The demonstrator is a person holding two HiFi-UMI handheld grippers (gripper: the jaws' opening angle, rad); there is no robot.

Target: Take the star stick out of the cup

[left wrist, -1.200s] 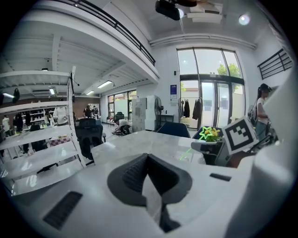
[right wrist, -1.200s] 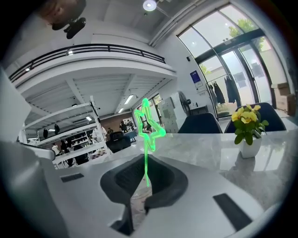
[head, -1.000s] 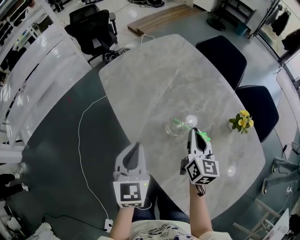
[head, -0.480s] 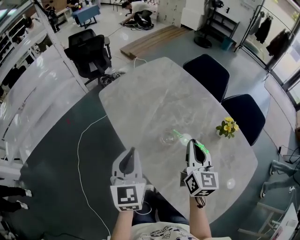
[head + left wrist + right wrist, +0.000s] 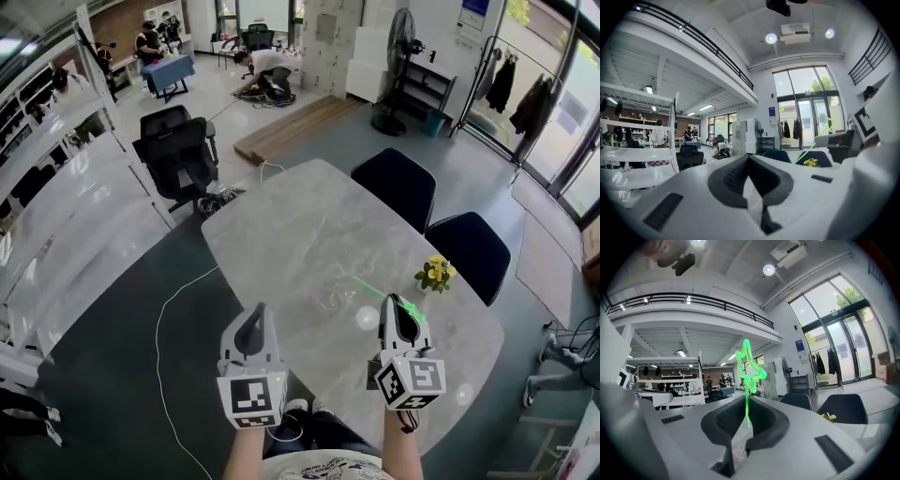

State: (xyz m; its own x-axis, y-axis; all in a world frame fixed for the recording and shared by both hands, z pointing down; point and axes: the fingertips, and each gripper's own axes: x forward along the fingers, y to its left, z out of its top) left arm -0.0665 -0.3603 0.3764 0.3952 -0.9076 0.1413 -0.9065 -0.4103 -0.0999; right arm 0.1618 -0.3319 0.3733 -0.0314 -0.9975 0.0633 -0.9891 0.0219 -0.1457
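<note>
The removal step looks nearly done: the star stick [image 5: 370, 286] seems to be clear of the cup [image 5: 335, 300], which stands on the table [image 5: 300, 225] to the left of the right gripper [image 5: 398, 305]. This gripper is clenched on the thin shaft, and the star [image 5: 749, 364] rises just beyond its tips. The left gripper [image 5: 254, 317] is closed on nothing. Next, I judge, the stick should be carried away and laid down, gripped firmly, since a thin shaft may swivel
</note>
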